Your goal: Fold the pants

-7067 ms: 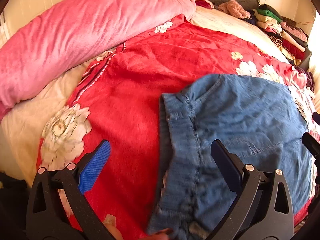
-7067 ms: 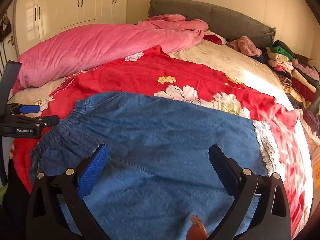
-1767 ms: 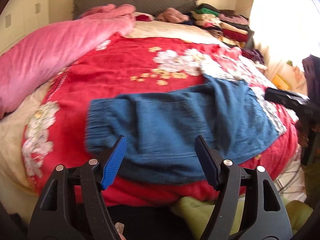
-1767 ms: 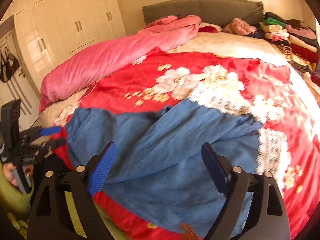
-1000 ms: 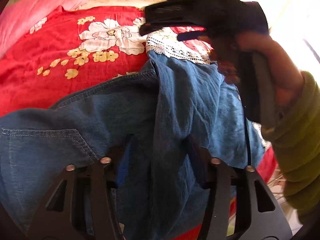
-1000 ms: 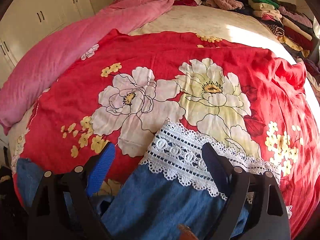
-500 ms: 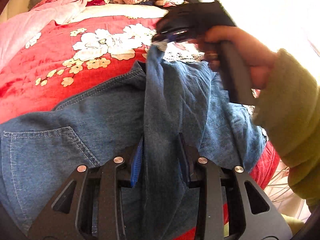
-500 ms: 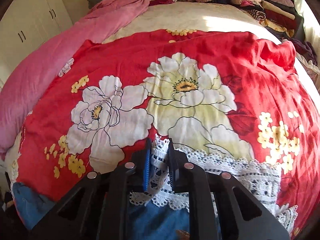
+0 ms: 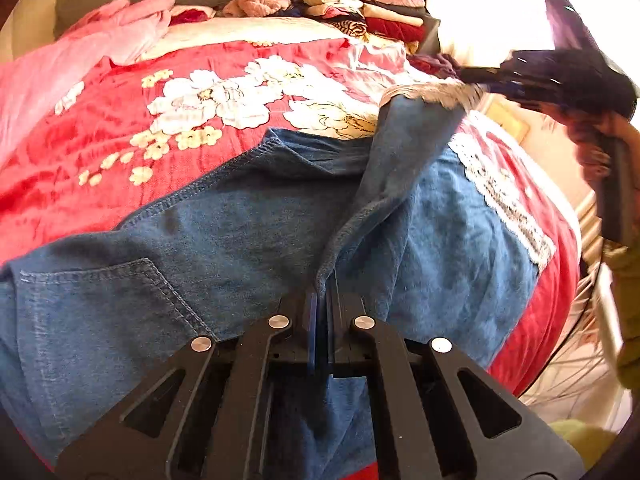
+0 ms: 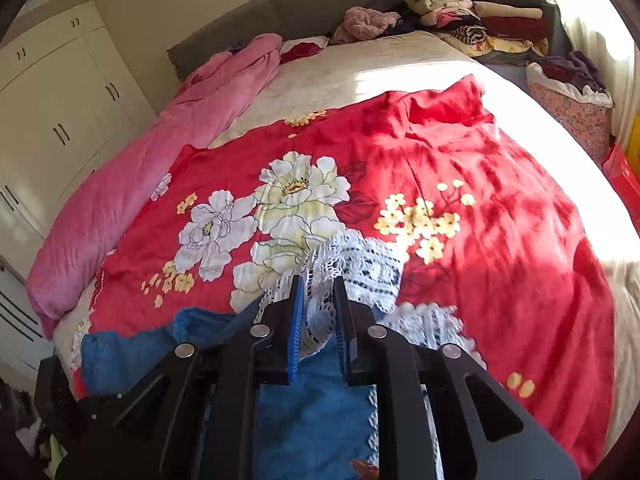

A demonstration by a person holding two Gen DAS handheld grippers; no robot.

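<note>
Pants [image 9: 224, 248] on bedspread [image 10: 500, 220], left gripper [image 9: 322, 300] and right gripper [image 10: 318, 300] jaws clamped on them

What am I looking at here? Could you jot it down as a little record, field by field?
Place: bed with a red floral blanket
Garment: blue denim pants with a white lace hem
Left gripper: shut on a raised fold of the denim
Right gripper: shut on the lace hem, lifting that leg
Other leg: lies flat on the blanket
Nearby: pink duvet, stacked clothes by the headboard
</note>
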